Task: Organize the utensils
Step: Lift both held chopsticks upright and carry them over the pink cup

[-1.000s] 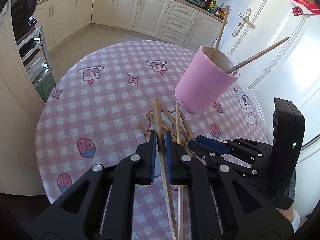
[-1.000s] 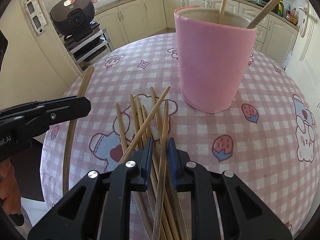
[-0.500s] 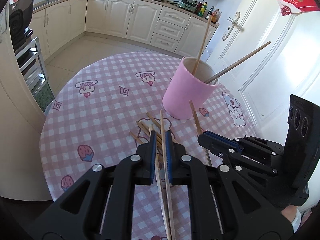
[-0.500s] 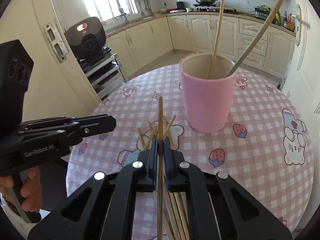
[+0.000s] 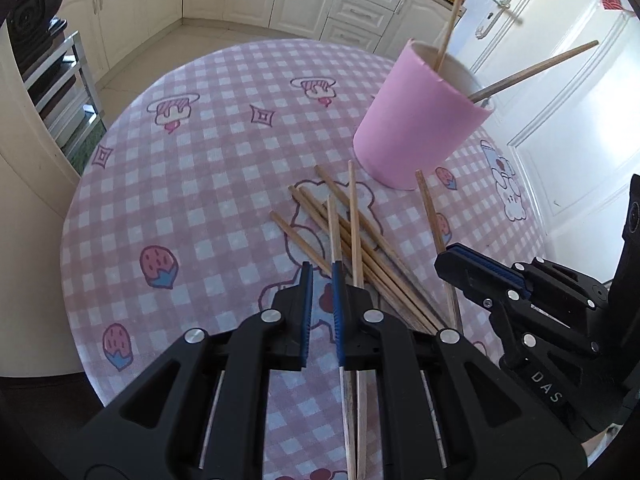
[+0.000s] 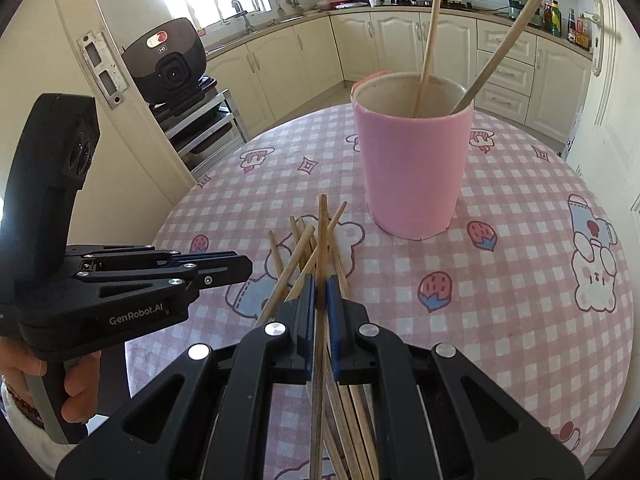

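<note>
A pink cup (image 5: 420, 120) (image 6: 412, 176) stands on the far right of the checked table (image 5: 200, 168), with two chopsticks (image 6: 428, 40) leaning in it. Loose wooden chopsticks (image 5: 296, 241) (image 6: 276, 254) lie fanned in front of it. My left gripper (image 5: 321, 280) (image 6: 240, 266) hangs low over the pile's near end. Its jaws are almost together, and one chopstick (image 5: 333, 232) runs along the right-hand pad. To its right, my right gripper (image 6: 319, 292) (image 5: 450, 254) is shut on another chopstick (image 6: 322, 232) (image 5: 430, 208), held above the pile and pointing at the cup.
A white door (image 5: 580, 120) is close behind the cup on the right. Left of the table, a metal trolley carries a black appliance (image 6: 172, 64). Cream kitchen cabinets line the far wall. A hand (image 6: 76, 384) grips the left gripper's handle.
My right gripper has risen off the pile with one chopstick in its jaws, and the cup now looks farther off. My left gripper went up, then came back down close to the pile.
</note>
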`<action>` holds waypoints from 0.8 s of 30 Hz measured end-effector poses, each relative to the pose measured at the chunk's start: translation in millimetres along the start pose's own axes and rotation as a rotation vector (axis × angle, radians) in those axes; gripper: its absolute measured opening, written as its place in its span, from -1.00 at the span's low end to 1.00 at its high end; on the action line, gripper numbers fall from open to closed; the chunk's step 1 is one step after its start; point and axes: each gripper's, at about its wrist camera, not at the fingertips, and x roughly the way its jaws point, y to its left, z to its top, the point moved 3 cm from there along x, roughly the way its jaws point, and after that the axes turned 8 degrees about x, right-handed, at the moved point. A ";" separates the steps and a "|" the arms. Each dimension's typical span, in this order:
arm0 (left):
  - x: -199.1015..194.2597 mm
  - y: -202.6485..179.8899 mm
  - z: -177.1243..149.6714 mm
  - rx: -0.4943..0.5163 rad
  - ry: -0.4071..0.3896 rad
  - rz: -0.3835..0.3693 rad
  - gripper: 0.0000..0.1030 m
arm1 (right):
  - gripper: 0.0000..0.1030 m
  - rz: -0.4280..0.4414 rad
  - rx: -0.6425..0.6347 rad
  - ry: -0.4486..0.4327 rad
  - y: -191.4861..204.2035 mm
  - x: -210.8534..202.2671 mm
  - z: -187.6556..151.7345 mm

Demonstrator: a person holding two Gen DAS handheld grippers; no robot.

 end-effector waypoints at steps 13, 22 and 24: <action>22.0 -3.8 -0.8 0.007 0.048 -0.020 -0.80 | -0.90 0.019 0.009 0.050 -5.2 22.7 -0.4; 29.5 -9.4 3.1 0.021 0.032 0.038 -0.08 | -0.90 0.022 0.025 0.061 -12.7 25.1 -4.6; 31.1 -6.2 2.7 0.022 0.040 0.023 -0.09 | -0.90 0.024 0.025 0.062 -12.9 24.3 -5.4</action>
